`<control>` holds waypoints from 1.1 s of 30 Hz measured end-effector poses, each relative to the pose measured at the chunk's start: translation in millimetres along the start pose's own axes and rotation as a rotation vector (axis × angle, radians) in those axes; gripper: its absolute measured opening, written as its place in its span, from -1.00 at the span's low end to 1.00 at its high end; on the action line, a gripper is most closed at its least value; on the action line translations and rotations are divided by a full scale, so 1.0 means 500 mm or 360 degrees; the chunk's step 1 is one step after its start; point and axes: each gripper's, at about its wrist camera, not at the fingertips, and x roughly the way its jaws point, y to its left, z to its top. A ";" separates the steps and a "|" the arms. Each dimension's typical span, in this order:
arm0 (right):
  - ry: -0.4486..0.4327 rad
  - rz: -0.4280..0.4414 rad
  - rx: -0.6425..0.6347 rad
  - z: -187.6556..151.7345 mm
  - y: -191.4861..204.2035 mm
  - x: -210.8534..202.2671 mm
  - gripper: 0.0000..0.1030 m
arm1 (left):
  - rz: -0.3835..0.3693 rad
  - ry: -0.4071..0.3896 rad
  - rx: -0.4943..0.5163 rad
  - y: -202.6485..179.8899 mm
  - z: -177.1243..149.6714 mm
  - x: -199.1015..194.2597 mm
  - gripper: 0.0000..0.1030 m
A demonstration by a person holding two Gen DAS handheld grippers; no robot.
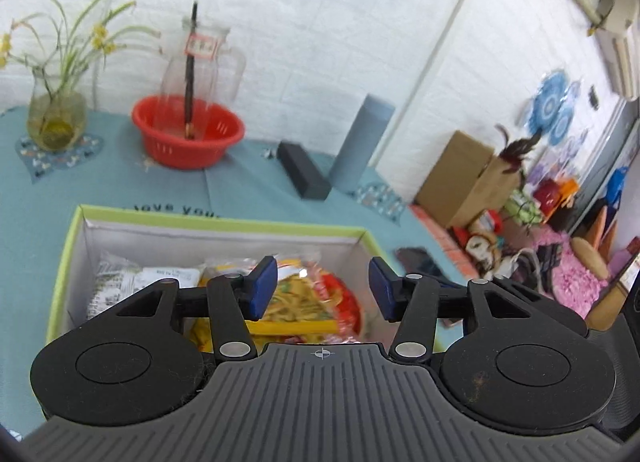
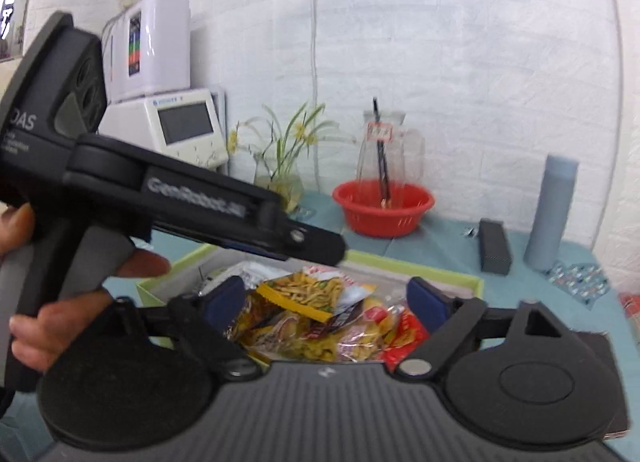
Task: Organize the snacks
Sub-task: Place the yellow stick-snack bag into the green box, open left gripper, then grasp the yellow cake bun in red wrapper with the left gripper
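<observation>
box: green-rimmed box (image 1: 216,224) sits on the teal counter (image 1: 248,178), open top, white inner walls.
snacks: snack packets (image 2: 320,318) are piled inside the box; yellow noodle-print packet (image 1: 308,302) on top, a white printed packet (image 1: 148,278) at 9 o'clock of it, red packet (image 2: 404,338) at 4 o'clock of the pile in the right wrist view.
left tool: left tool (image 1: 322,286) hangs over the box, blue pads spread apart, nothing between them; released.
right tool: right tool (image 2: 326,302) also over the box, pads wide apart on either side of the pile, not touching any packet that I can see; released.
left hand: person's left hand (image 2: 60,302) grips the handle of the left tool body, which crosses the right wrist view at 10 o'clock.
progress: judging by the pile, most or all snacks are already in the box. No loose packet visible on the counter in either view, though the near counter is hidden by the tool bodies.
left to do: likely only tidying or flattening the pile, which looks heaped and uneven; cannot tell if more packets lie out of view.
other items: red basket (image 1: 188,134) with glass jug (image 1: 200,74) at 11 o'clock, flower vase (image 1: 56,118) at 10 o'clock, black case (image 1: 304,176) and grey-blue cylinder (image 1: 362,144) at 1 o'clock, phone (image 1: 420,262) just beside the box's right wall; all well apart from the snacks.
</observation>
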 end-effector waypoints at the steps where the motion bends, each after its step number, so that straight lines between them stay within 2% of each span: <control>1: -0.0029 -0.0026 -0.0009 -0.003 -0.002 -0.025 0.80 | -0.0022 -0.0026 0.0009 -0.009 -0.002 -0.019 -0.24; 2: -0.0041 -0.0043 -0.0008 -0.009 -0.002 -0.051 0.80 | -0.0040 -0.0043 0.0021 -0.018 -0.008 -0.036 -0.15; 4: -0.0034 -0.0060 0.0017 -0.032 -0.004 -0.094 0.80 | -0.0072 -0.0052 0.0056 -0.043 -0.029 -0.070 -0.07; 6: 0.0020 -0.0073 0.0049 -0.069 -0.004 -0.126 0.80 | -0.0115 -0.0032 0.0073 -0.062 -0.058 -0.091 0.02; 8: 0.0108 -0.0091 0.0085 -0.118 -0.002 -0.146 0.80 | -0.0154 0.0031 0.0070 -0.078 -0.101 -0.100 0.08; 11: 0.0262 -0.0108 0.0164 -0.186 -0.010 -0.150 0.80 | -0.0177 0.0204 0.0014 -0.095 -0.176 -0.079 0.08; 13: 0.0340 -0.0106 0.0220 -0.216 -0.021 -0.140 0.80 | -0.0184 0.0328 -0.0059 -0.098 -0.219 -0.049 0.03; 16: 0.0381 -0.0125 0.0204 -0.232 -0.031 -0.124 0.80 | -0.0241 0.0483 -0.0189 -0.098 -0.246 0.005 -0.31; 18: 0.0402 -0.0104 0.0186 -0.230 -0.034 -0.108 0.80 | -0.0248 0.0492 -0.0189 -0.107 -0.236 0.034 -0.38; 20: 0.0410 -0.0068 0.0171 -0.229 -0.035 -0.091 0.80 | -0.0188 0.0495 -0.0174 -0.113 -0.227 0.059 -0.39; 22: 0.0437 -0.0026 0.0181 -0.231 -0.036 -0.072 0.71 | -0.0163 0.0513 -0.0161 -0.113 -0.225 0.083 -0.48; 23: 0.0464 -0.0002 0.0195 -0.234 -0.035 -0.064 0.52 | -0.0172 0.0528 -0.0171 -0.112 -0.226 0.091 -0.64; 25: 0.0477 0.0029 0.0216 -0.241 -0.025 -0.066 0.48 | -0.0177 0.0573 -0.0186 -0.110 -0.234 0.099 -0.89; 26: 0.0474 0.0000 0.0186 -0.243 -0.014 -0.074 0.44 | -0.0154 0.0586 -0.0163 -0.110 -0.240 0.097 -1.00; 31: 0.0437 0.0008 0.0215 -0.265 0.044 -0.146 0.45 | -0.0167 0.0609 -0.0190 -0.099 -0.282 0.040 -1.00; 33: 0.0443 0.0036 0.0237 -0.280 0.076 -0.174 0.53 | -0.0155 0.0616 -0.0187 -0.103 -0.309 0.004 -1.00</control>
